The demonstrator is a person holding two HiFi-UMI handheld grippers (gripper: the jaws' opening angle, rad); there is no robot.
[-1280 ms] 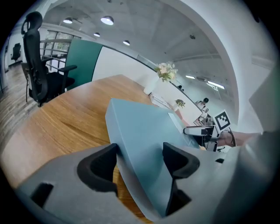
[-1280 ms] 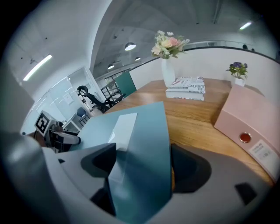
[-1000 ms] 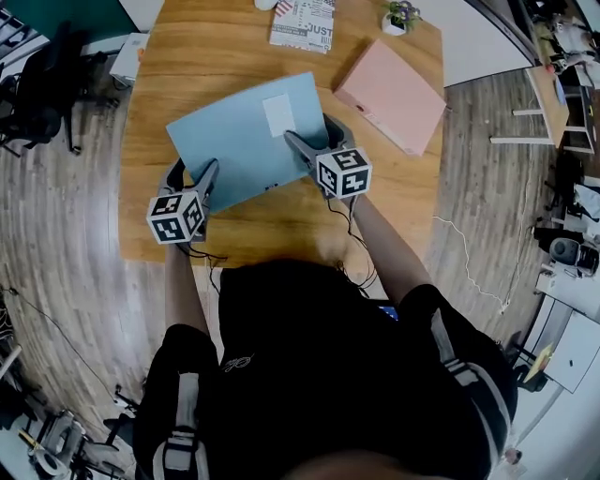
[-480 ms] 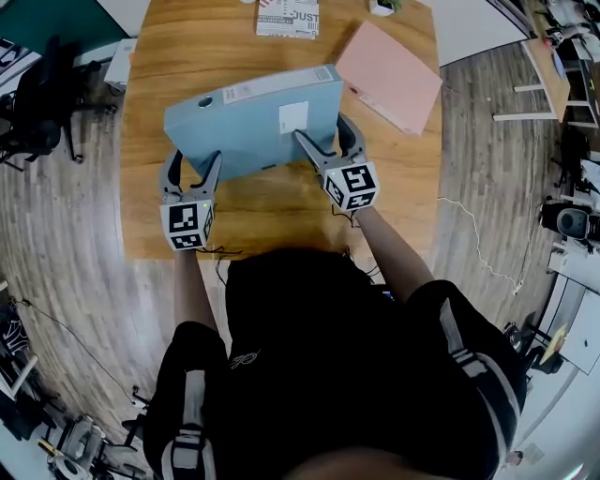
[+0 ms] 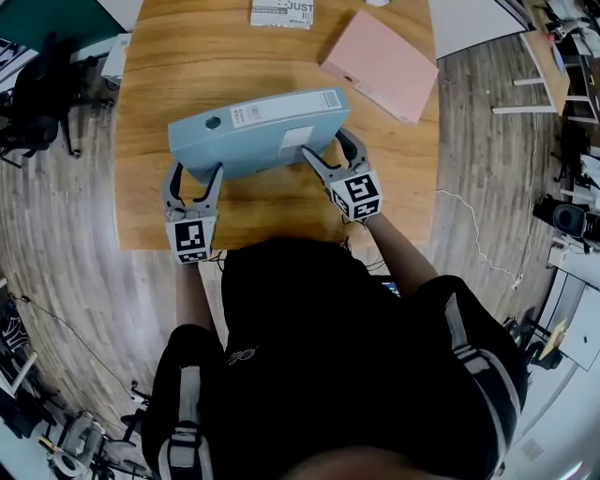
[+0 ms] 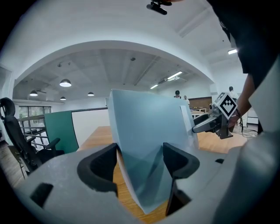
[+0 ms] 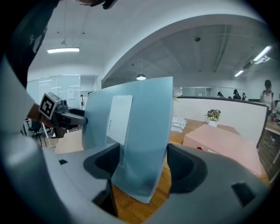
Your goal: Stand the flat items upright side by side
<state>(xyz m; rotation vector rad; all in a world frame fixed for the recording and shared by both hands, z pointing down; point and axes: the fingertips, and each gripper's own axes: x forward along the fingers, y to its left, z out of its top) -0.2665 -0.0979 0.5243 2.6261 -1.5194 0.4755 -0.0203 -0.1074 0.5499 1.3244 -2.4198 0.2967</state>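
Blue is what catches the eye: a blue binder (image 5: 255, 141) is raised over the middle of the wooden table (image 5: 155, 75), its labelled spine turned upward and running left to right. The left gripper (image 5: 194, 172) is clamped on its near left corner and the right gripper (image 5: 325, 143) on its near right corner. In each gripper view the binder's thickness fills the gap between the pads. The right jaws have just been closing, with the binder between them. Its bottom edge is hidden behind its own bulk from above, so I cannot tell whether it rests on the wood. The gripper views show only the two near corners poking down through the jaws, with bare wood beneath. A pink binder (image 5: 380, 64) lies flat at the far right, apart from the blue one. A printed booklet (image 5: 281, 11) at the far edge is cut off by the frame. The person's dark top covers the near edge of the table. A small potted plant (image 7: 213, 114) shows only in the right gripper view, beyond the pink binder. A second ago the blue binder lay almost flat with its broad cover and white label facing up; now it is tipped up onto its edge, and both grippers sit closer to the person.
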